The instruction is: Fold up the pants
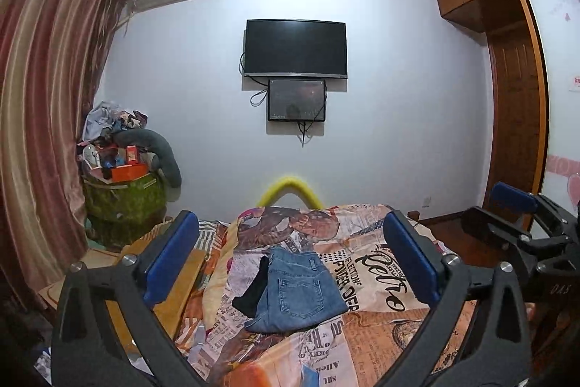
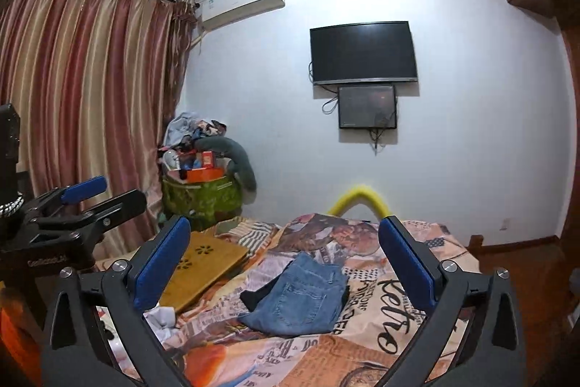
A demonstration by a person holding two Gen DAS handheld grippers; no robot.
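Pants [image 1: 299, 289]: folded, lying lower centre, waistband toward the far wall.
Bedspread [image 1: 380, 281]: bare right of the pants.
Left gripper [image 1: 290, 260]: fingers held wide apart, nothing gripped.
Right gripper [image 2: 286, 263]: likewise.

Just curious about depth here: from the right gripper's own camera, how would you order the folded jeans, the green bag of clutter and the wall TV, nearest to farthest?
1. Folded jeans, on the bed just ahead.
2. Green bag, left corner beyond the bed.
3. TV, on the far wall.

One folded jeans [image 1: 297, 289], two screens [image 1: 295, 48], two tools [image 1: 290, 263], one curtain [image 1: 43, 97].
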